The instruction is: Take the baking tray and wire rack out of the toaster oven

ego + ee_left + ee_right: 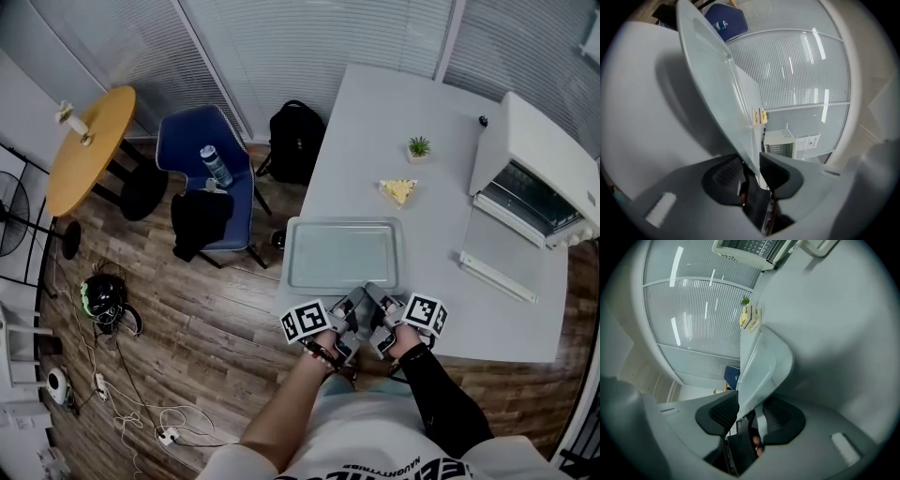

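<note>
The pale grey baking tray (342, 253) lies flat on the white table (394, 112), near its front edge. Both grippers are at the tray's near rim. My left gripper (354, 300) has that rim pinched between its dark pads; in the left gripper view the tray (717, 84) runs straight into the left gripper (751, 171). My right gripper (384, 305) stands open around the same rim: the tray (764, 366) rests against one pad of the right gripper (752, 411) and a gap shows at the other. The white toaster oven (534, 169) stands at the right with its door (502, 253) folded down. The wire rack (536, 202) sits inside.
A small potted plant (419, 147) and a piece of food on a small plate (398, 191) stand beyond the tray. Left of the table are a blue chair (187, 141) with a bottle and dark cloth, a black backpack (295, 141) and a round wooden table (89, 145).
</note>
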`<state>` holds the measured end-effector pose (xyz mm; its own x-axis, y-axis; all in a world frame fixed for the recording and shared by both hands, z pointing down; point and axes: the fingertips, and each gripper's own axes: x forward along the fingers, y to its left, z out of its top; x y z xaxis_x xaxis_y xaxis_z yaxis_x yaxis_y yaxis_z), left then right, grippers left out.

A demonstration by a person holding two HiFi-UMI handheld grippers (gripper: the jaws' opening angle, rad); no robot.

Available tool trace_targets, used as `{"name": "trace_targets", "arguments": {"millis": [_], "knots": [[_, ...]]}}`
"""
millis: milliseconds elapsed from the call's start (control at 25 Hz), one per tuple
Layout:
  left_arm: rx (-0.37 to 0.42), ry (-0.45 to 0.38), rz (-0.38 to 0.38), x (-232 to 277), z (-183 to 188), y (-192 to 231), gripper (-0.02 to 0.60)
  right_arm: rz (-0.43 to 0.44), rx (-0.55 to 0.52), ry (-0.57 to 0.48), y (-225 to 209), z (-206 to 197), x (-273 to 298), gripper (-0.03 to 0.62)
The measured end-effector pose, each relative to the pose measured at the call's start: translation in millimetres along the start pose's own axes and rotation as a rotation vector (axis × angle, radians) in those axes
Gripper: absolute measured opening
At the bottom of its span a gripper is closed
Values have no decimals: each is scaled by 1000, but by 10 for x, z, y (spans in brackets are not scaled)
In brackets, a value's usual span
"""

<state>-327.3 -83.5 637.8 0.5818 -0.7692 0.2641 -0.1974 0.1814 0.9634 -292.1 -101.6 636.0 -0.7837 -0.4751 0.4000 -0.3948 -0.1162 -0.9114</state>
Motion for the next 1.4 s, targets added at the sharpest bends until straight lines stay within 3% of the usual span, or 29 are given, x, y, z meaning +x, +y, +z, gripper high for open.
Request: {"name": "trace_targets", "arguments": {"millis": [320, 680, 960, 1160, 1400], "knots": [[-21, 10, 95, -47, -83, 123, 151, -57, -10, 4, -145, -33, -87, 155], [-40, 20, 191, -171, -161, 324, 165, -201, -22, 64, -357, -196, -209, 156], [-11, 39, 201, -200, -200, 305, 167, -191, -67, 81, -274, -195, -224, 155], [91, 42, 203, -167, -129, 158, 167, -156, -159, 71, -108, -118, -219, 155], [270, 27, 227, -132, 66, -113, 167, -143, -412, 4, 219, 253, -324, 155]]}}
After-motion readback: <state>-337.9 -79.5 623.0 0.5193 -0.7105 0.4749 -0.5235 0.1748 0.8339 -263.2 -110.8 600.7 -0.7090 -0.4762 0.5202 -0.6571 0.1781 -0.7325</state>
